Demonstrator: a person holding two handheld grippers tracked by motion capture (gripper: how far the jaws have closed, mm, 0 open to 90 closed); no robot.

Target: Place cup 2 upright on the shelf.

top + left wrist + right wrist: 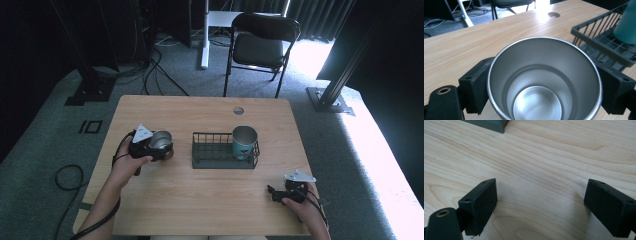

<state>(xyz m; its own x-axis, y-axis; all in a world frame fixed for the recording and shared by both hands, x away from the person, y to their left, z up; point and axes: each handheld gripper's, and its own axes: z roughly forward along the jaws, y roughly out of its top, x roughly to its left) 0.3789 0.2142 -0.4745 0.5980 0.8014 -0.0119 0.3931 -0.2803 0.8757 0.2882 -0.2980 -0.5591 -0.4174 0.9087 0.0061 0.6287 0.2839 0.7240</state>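
Steel cup (544,80), bare and empty, clamped across its widest part by the left hand-held gripper (150,146), one black pad on each flank just under the rim. Gripped from the sides so the mouth stays up and the body hangs free for setting down. Seen from the high view left of the rack (225,159), near it yet apart. Probably lifted off the desk (200,200), though the high view is too coarse to confirm a gap beneath.

Already standing upright in the rack's right end: a teal cup (244,142). Left end vacant, likely reserved for the steel one, hence the approach from that side.

Right hand-held gripper (281,194) parked low at the near right corner of the desk, jaws spread wide over plain wood with nothing between. Kept clear of the rack, presumably to leave the lane free, and ready to steady the rack if the wire frame slides during placement.
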